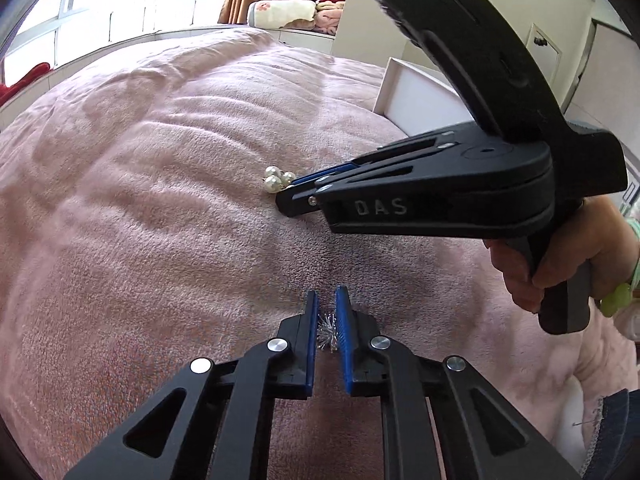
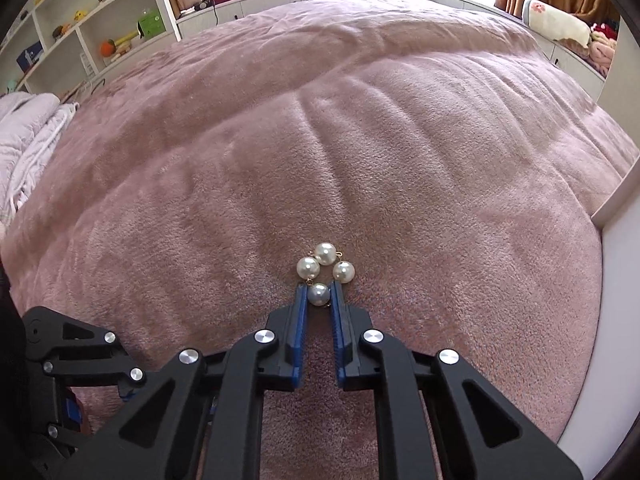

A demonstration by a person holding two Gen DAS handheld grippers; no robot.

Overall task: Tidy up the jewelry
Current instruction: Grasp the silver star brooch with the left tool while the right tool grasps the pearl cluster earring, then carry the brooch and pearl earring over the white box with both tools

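A pearl earring (image 2: 325, 267) of several white beads lies on the pink plush bedspread (image 2: 280, 140). My right gripper (image 2: 319, 290) is shut on its nearest bead, the other beads fanning out past the tips. In the left wrist view the same pearls (image 1: 277, 180) poke out from the right gripper (image 1: 289, 196), which reaches in from the right. My left gripper (image 1: 327, 300) is shut on a small spiky silver ornament (image 1: 327, 330), held between the blue pads just above the bedspread (image 1: 160, 200).
A white box (image 1: 416, 96) stands on the bed at the right; its wall shows at the right edge of the right wrist view (image 2: 612, 280). Shelves (image 2: 80, 32) with toys stand at far left. Folded blankets (image 2: 560, 24) lie by the window.
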